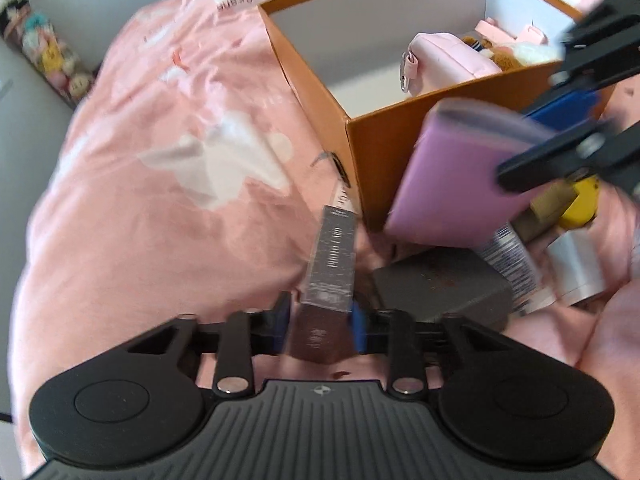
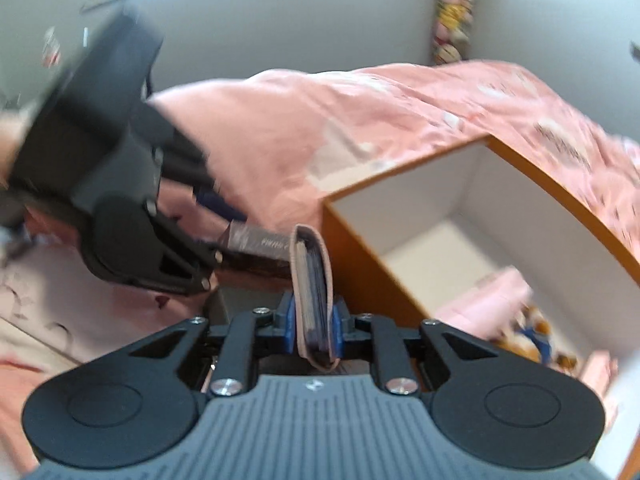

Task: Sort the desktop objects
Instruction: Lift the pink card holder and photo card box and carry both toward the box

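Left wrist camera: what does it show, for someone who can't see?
The left tool grips a slim grey box over a pink bedspread. Beside it, the right tool holds a purple wallet near an open orange box.

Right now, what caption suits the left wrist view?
Left gripper clamps a slim dark box beside the orange box.

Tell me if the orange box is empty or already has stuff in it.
Not empty. The orange box is open-topped and holds a pink pouch and a brown plush toy at one end; the rest of its white floor is bare.
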The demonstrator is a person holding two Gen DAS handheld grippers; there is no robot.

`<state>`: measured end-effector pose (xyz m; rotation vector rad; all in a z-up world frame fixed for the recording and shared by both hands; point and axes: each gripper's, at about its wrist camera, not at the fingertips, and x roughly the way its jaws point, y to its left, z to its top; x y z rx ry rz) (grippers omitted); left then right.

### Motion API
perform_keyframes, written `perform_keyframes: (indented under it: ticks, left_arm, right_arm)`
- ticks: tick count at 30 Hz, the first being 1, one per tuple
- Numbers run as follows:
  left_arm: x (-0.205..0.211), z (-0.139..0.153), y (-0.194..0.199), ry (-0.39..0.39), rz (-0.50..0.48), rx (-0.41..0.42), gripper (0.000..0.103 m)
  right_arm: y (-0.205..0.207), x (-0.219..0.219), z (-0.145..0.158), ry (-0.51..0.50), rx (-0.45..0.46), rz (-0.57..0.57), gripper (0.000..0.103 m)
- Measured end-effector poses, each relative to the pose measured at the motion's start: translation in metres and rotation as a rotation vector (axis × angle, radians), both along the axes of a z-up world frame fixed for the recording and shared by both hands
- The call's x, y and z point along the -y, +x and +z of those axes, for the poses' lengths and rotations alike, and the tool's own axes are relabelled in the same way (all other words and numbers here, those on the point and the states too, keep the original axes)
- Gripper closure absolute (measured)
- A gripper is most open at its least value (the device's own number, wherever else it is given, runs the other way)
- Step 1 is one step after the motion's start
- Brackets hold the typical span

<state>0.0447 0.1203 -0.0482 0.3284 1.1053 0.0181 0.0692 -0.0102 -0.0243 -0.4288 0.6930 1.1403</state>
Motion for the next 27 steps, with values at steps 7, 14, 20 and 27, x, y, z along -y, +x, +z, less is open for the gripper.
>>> perform_keyframes:
  ticks: [7,14,20,27]
  left_arm:
    - [-0.008,0.03,-0.016,-0.133,0.077,0.03,0.077]
    - [0.018,0.075,-0.048,-0.244,0.008,0.084,0.077]
    - [0.06,0.079,-0.055,-0.344,-0.123,0.092,0.077]
    - [0.077,0.034,-0.045,-0.344,-0.084,-0.029,0.077]
  right_arm:
    - [0.023,0.064,0.028,0.074,-0.261,-0.118,0.085]
    - [0.021,0.119,0.035,0.012,-0.343,-0.185,0.085]
    - [0.011,0.122,0.016,-0.175,-0.281,-0.212,0.084]
    - [0.015,0.122,-0.007,-0.107,-0.352,-0.277,0.082]
